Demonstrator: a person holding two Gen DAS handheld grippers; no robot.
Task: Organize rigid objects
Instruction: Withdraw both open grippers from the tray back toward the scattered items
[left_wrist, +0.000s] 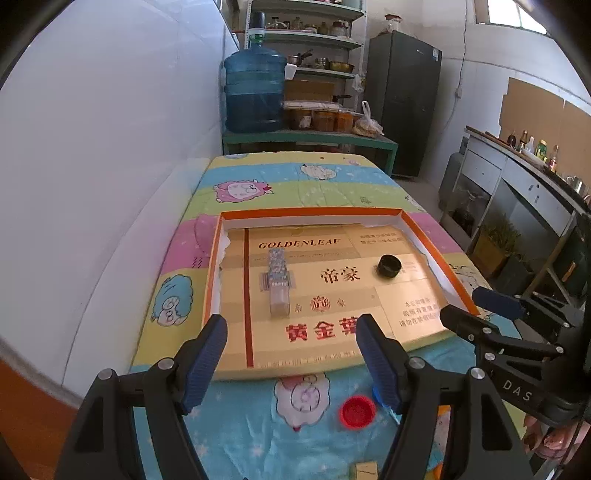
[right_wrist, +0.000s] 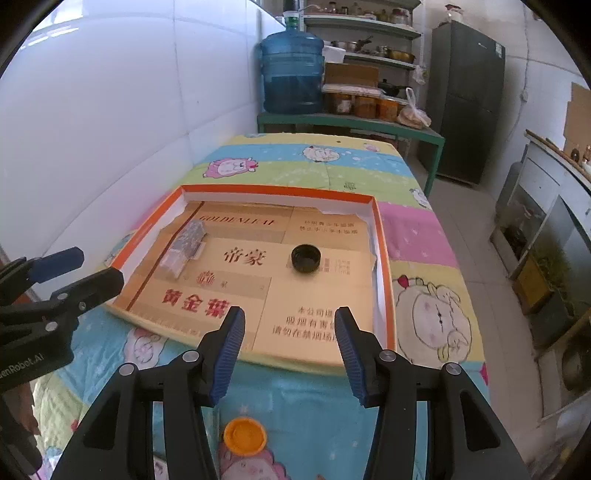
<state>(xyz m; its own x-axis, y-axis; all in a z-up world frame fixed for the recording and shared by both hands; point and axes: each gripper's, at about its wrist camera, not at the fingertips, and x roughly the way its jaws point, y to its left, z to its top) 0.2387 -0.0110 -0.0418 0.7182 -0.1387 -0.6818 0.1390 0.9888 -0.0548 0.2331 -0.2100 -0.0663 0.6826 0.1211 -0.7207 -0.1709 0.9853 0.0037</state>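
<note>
The left gripper, black-framed with ribbed blue pads, has its jaws standing apart with nothing between them. The right gripper, of the same build, likewise has its jaws apart and empty.

Ahead of both sets of jaws lies a shallow orange-rimmed cardboard tray lined with gold printed card, resting on a table covered by a pastel cartoon-sheep cloth. Its near edge passes just beyond the left jaws.

Inside the tray, beyond the left jaw of the left gripper, lies a narrow clear plastic box with a patterned wrap, flat on the lining. Ahead of the right gripper's jaws, and slightly toward its right jaw, a round black bottle cap sits open side up on the lining, well apart from the plastic box.

Outside the tray, on the cloth, a round red bottle cap lies just below and inside the right jaw of the left gripper. A round orange bottle cap lies below the left jaw of the right gripper, near its base.
</note>
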